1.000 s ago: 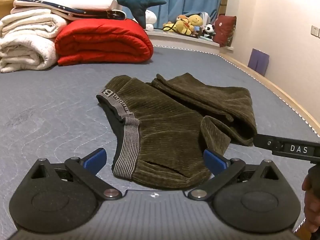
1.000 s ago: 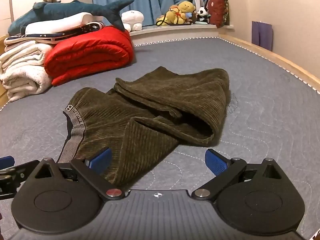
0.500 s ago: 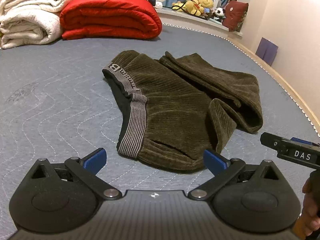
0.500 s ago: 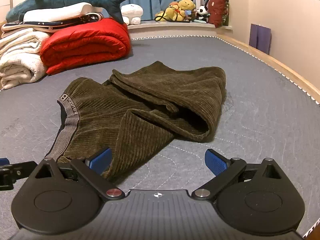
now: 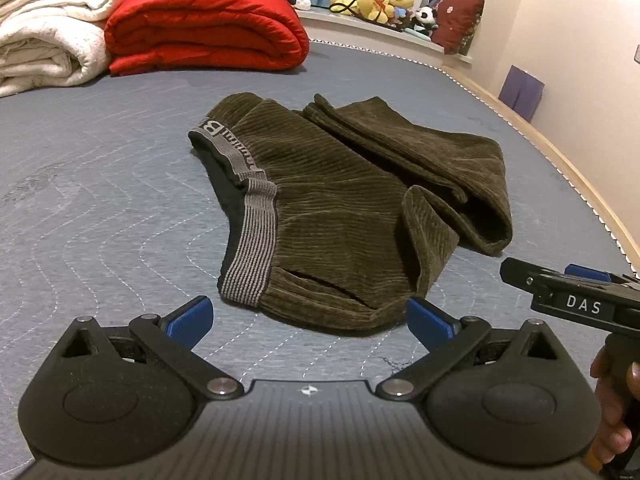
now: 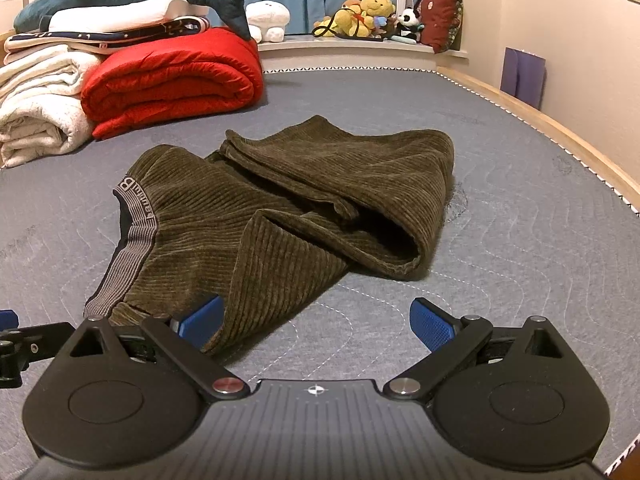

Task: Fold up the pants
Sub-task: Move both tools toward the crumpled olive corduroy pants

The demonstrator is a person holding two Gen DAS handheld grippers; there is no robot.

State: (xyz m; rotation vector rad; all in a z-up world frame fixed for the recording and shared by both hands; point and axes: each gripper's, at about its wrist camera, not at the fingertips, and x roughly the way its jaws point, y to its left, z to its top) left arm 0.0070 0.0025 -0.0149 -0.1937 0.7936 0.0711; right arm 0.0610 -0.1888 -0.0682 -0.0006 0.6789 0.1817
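The left gripper is held with its blue pads spread wide and nothing between them, low over the bed and just short of the near edge of the pants. The right gripper is likewise spread and empty, its left pad just beside the nearest flap of cloth; contact there cannot be confirmed. The pants, of dark olive corduroy, are seen lying in a loose heap on the grey quilted mattress, with the striped elastic waistband turned toward the left gripper and the legs doubled back on themselves to the right. The cloth is judged to be soft, thick and fairly heavy for its kind, so it should drape and sag when lifted, while the ribbed surface is not expected to slip. A hold is best taken at the waistband corner and at a leg hem, where the layers are firm. A red quilt and white blankets are stacked well behind.
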